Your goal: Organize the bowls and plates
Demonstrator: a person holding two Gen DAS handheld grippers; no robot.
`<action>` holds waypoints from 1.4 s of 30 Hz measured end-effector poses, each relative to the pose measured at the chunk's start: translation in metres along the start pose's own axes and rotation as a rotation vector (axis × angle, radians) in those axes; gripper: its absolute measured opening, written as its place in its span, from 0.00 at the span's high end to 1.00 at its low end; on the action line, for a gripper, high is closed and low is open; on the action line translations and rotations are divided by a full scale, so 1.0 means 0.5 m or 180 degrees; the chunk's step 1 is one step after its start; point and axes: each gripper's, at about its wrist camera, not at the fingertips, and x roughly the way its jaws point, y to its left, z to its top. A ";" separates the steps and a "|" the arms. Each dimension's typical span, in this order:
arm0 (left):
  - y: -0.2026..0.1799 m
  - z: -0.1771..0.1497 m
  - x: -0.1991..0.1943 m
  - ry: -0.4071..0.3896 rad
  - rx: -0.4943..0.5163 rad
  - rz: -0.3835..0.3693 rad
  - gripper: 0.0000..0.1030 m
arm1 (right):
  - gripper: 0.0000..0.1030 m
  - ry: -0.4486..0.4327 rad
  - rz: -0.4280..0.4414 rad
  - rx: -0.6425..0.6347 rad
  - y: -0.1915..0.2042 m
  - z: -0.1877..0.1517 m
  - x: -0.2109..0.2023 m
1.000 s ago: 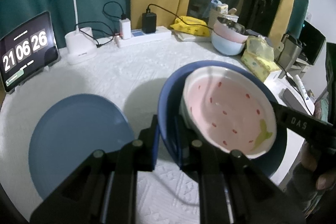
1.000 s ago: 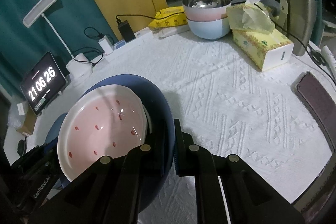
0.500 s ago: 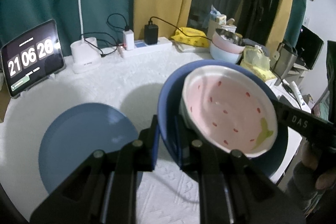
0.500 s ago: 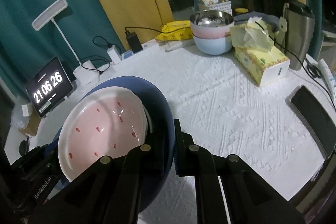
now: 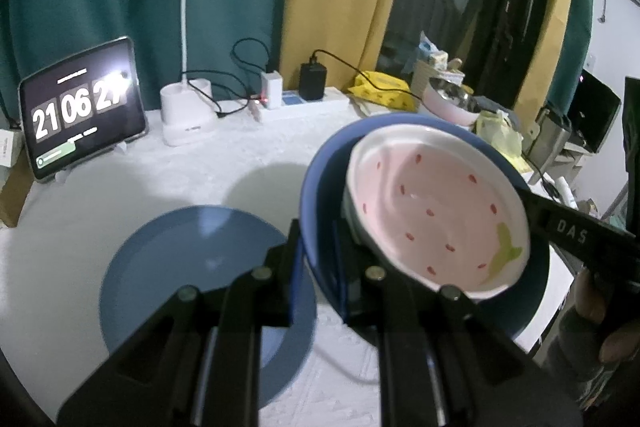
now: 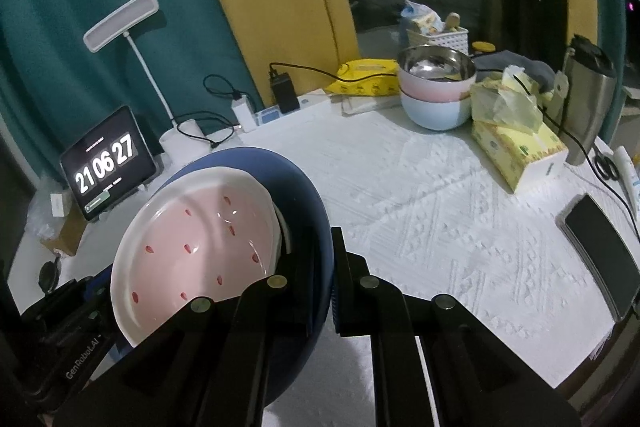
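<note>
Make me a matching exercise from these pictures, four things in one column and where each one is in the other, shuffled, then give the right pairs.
Things:
1. pink strawberry-pattern ceramic bowl
2. flat blue round plate
3. shiny steel bowl
4. black smartphone

Places:
A. lying bare on the white tablecloth
B. nested on top of the pink and pale blue bowls
C. inside the deep blue plate held by both grippers
D. at the table's edge near the tissue box

Pairs: 1-C, 2-A, 3-B, 4-D
</note>
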 end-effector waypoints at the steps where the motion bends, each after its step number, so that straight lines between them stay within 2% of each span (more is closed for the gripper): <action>1: 0.005 0.000 -0.001 -0.0005 -0.0009 0.0003 0.88 | 0.90 -0.0002 0.0004 -0.0015 0.007 0.002 0.001; 25: 0.165 0.000 -0.023 -0.0032 -0.0386 0.0083 0.88 | 0.90 0.0097 0.0090 -0.0352 0.155 0.016 0.054; 42: 0.301 -0.028 -0.007 0.0084 -0.0624 0.0307 0.88 | 0.90 0.0335 0.0310 -0.0571 0.283 0.001 0.157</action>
